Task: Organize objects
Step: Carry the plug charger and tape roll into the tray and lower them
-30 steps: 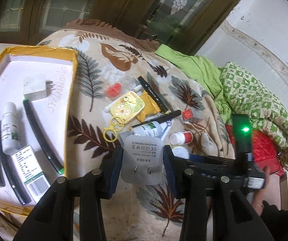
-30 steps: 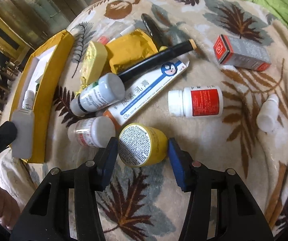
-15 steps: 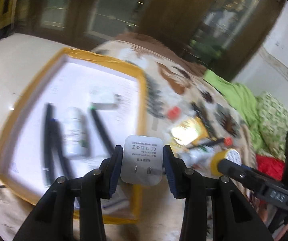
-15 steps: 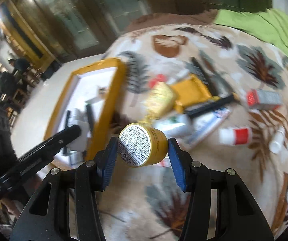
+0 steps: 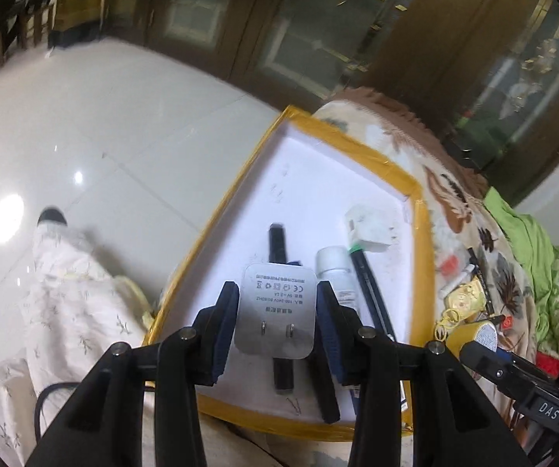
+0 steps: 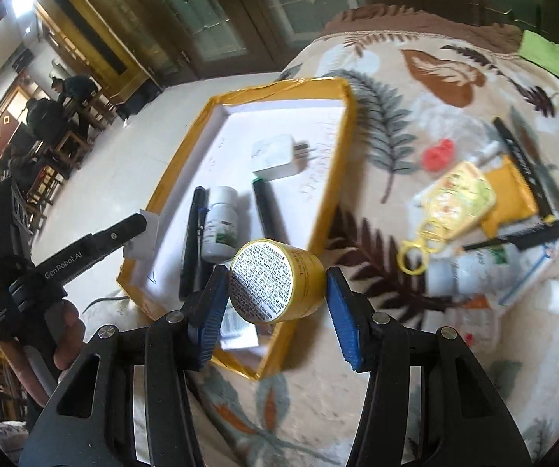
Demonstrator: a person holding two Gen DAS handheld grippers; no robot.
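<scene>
**Both grippers carrying items to the yellow-edged tray**

The left gripper is clenched on a flat grey plastic charger plug, prongs facing the camera, held above the near end of the shallow white tray with yellow taped rim. The right gripper grasps a round yellow tin with a printed label, poised over the tray's near right corner, at the edge of the leaf-patterned blanket.

Already in the tray lie a white cube charger, a white pill bottle and black pens. More clutter remains on the blanket.

The step in hand looks like delivery. Next, each item needs lowering onto bare white floor, probably the far half, before the fingers release. How high the plug sits above the pens is hard to judge through the fisheye.
</scene>
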